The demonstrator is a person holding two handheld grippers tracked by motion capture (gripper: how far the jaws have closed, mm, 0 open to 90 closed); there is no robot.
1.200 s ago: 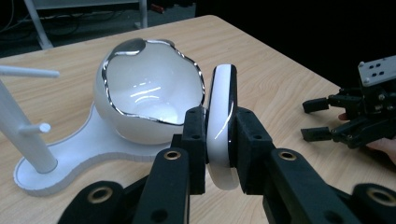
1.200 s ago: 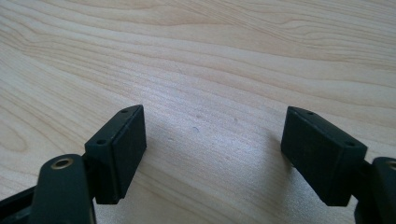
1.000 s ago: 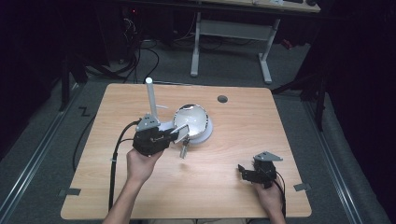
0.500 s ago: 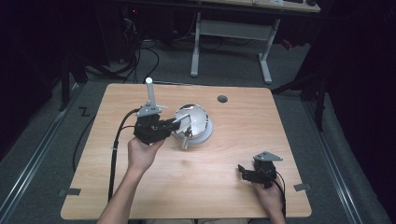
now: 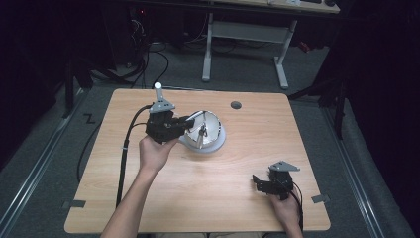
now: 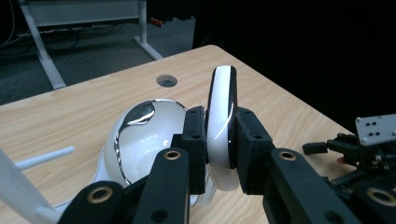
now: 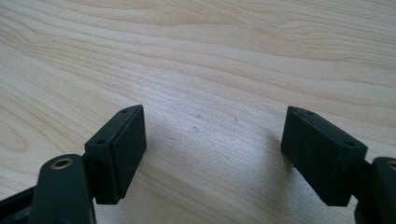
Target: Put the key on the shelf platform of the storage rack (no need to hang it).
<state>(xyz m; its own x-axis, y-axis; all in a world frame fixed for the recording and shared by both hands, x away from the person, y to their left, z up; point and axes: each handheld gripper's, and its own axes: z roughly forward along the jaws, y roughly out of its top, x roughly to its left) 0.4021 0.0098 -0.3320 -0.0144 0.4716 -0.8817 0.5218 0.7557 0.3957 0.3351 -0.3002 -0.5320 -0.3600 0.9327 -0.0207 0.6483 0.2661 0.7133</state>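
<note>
A glossy white rounded object [image 5: 210, 144] with a shiny chrome part [image 6: 140, 135] sits at the middle of the wooden table [image 5: 257, 134]. My left gripper [image 5: 190, 122] comes at it from the left and is shut on its curved white edge piece [image 6: 222, 107], which stands upright between the pads [image 6: 219, 135]. At the table's near right, my right gripper [image 5: 257, 181] rests low over bare wood with its jaws wide apart [image 7: 212, 140] and nothing between them.
A round cable hole [image 5: 236, 105] lies in the table behind the white object. A thin white rod [image 5: 158, 91] stands just behind the left gripper. Beyond the far edge is a white desk frame [image 5: 245, 37] on a dark floor with cables.
My left gripper has moved up and away from the person while still shut on the white piece, and the shiny part has tipped up with it. The right gripper has stayed in place.
</note>
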